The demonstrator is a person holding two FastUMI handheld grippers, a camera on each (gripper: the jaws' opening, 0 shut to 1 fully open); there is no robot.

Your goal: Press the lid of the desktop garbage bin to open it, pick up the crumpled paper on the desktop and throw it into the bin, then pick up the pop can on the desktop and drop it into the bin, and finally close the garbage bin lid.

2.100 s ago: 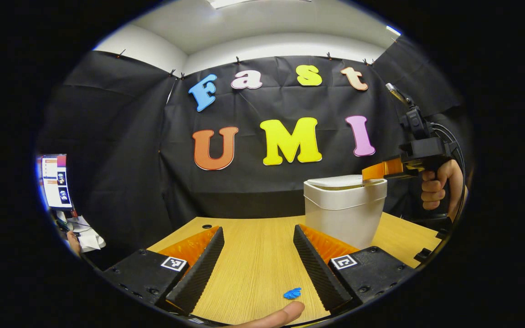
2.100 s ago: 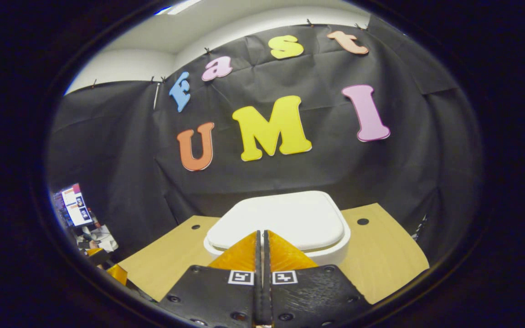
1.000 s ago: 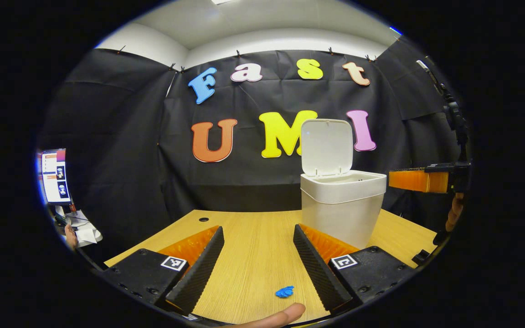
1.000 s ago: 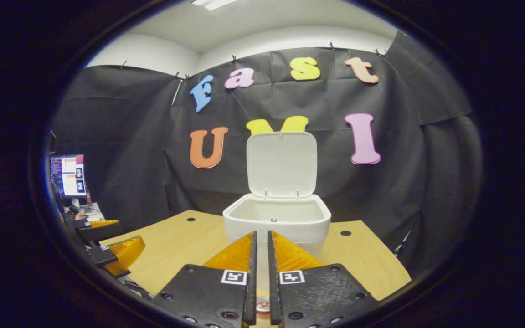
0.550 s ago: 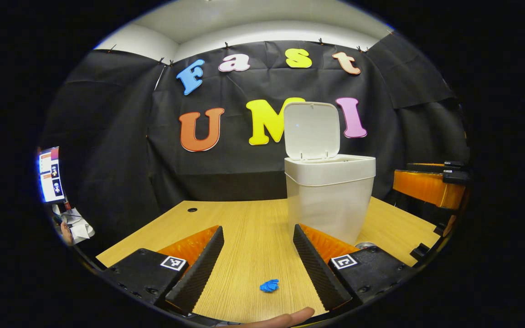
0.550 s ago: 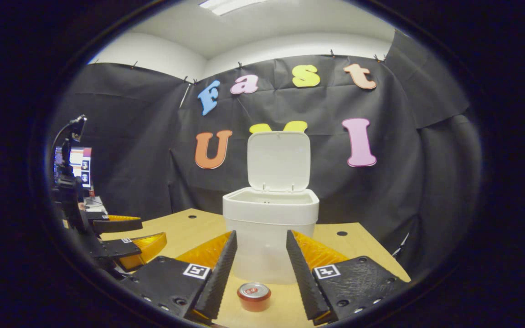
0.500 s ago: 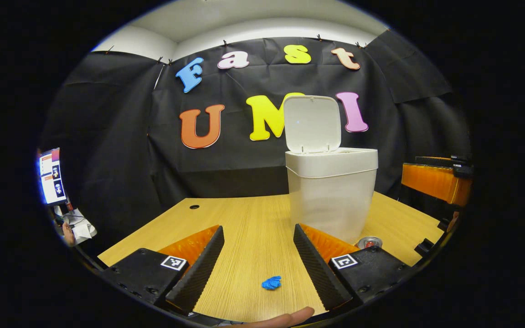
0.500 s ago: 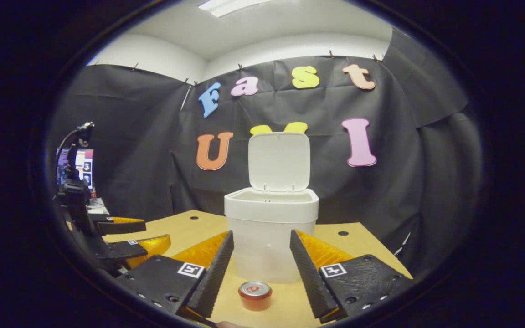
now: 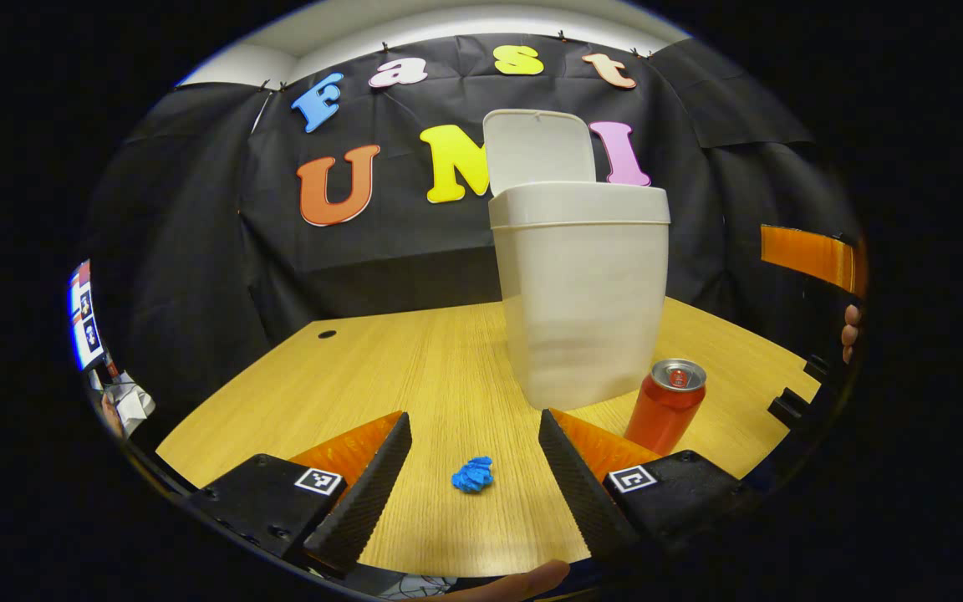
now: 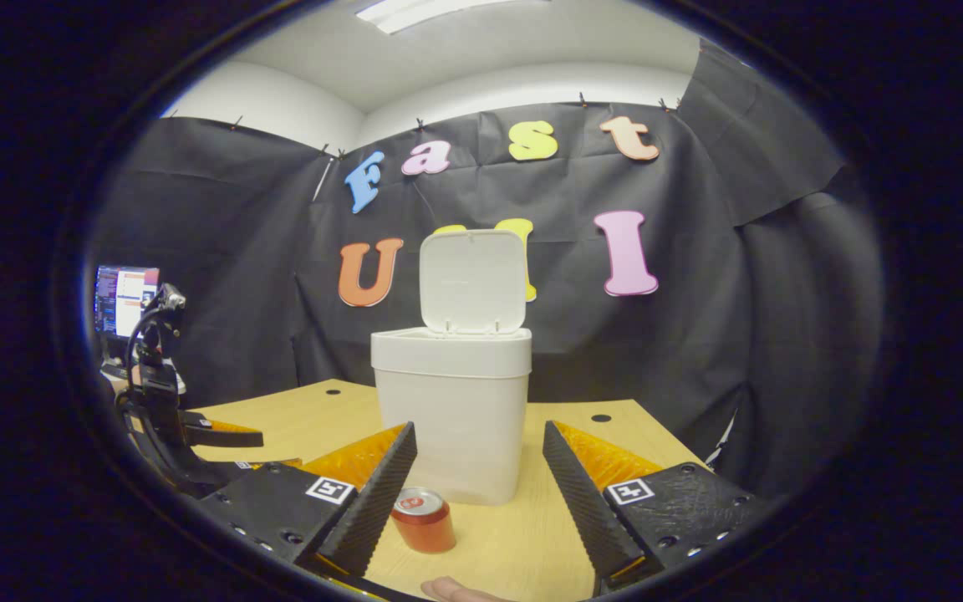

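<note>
Left gripper view. My left gripper point(image 9: 473, 477) has come down toward the light wooden desktop point(image 9: 415, 359) over the last two seconds; its fingers stand wide apart and hold nothing. The white plastic desktop garbage bin point(image 9: 582, 301), which was shut two seconds ago, now has its white hinged lid point(image 9: 538, 146) standing upright at the back. Judgement: the press-to-open step is complete, and the paper pickup is the step in hand. The small blue crumpled paper point(image 9: 472, 474) lies on the desktop in front of the bin, between my two left fingers and touching neither. A straight forward-and-down advance should bring it into the grasp. The red cylindrical pop can point(image 9: 665, 405) stands upright just in front of the bin's right corner, close beside my right-hand finger. Risk: that finger may clip the can.

Right gripper view. My right gripper point(image 10: 475, 493) has withdrawn from the lid and opened; a second ago its fingers were nearly together, now they are spread wide and empty. The bin point(image 10: 452, 418) stands ahead, lid point(image 10: 471, 280) up. The pop can point(image 10: 423, 518) stands in front of the bin, near my left-hand finger. The left gripper point(image 10: 222, 451) sits low, left of the bin.
</note>
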